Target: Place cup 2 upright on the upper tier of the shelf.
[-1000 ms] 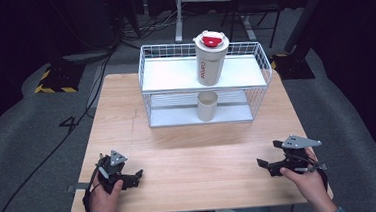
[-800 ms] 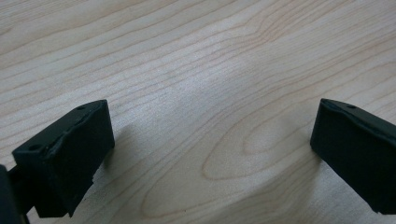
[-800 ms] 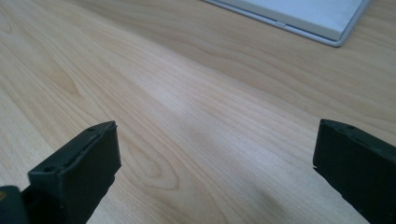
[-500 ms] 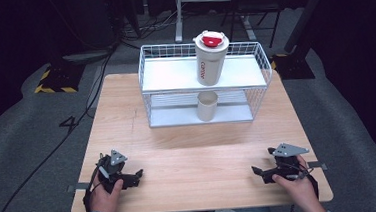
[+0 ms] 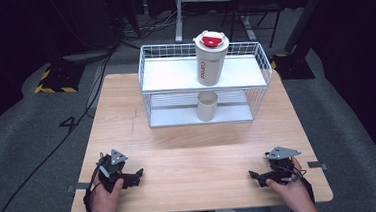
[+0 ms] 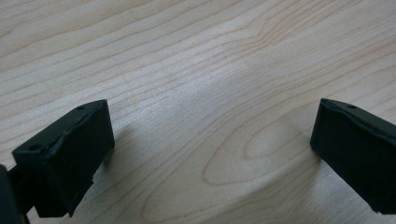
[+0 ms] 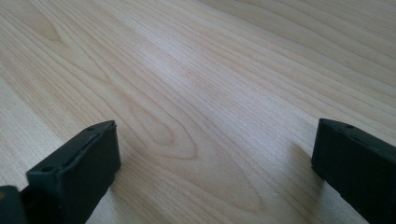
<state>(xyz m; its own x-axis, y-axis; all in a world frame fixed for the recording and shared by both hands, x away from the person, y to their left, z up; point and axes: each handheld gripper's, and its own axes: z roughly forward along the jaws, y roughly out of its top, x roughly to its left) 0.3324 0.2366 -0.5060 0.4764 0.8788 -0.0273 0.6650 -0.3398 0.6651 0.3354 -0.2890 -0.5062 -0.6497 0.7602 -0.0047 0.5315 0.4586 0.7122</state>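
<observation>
My left gripper [image 5: 138,175] rests low on the wooden table [image 5: 199,150] near its front left corner, held by a hand. In the left gripper view its jaws stand wide apart, so the left gripper [image 6: 212,126] is open over bare wood. My right gripper [image 5: 254,175] lies near the front right corner, pointing left. It too is open, and the right gripper [image 7: 215,149] has only wood grain between its jaws. A white tumbler with a red lid [image 5: 211,57] stands on the top shelf of a white wire rack [image 5: 154,83]. A beige cup [image 5: 207,106] sits on the lower shelf.
The wire rack takes up the far middle of the table. Bare wood stretches between the rack and both grippers. Dark floor, cables and stands surround the table.
My right gripper has come down and back toward the front edge, shifting slightly left. The left gripper has barely moved.
</observation>
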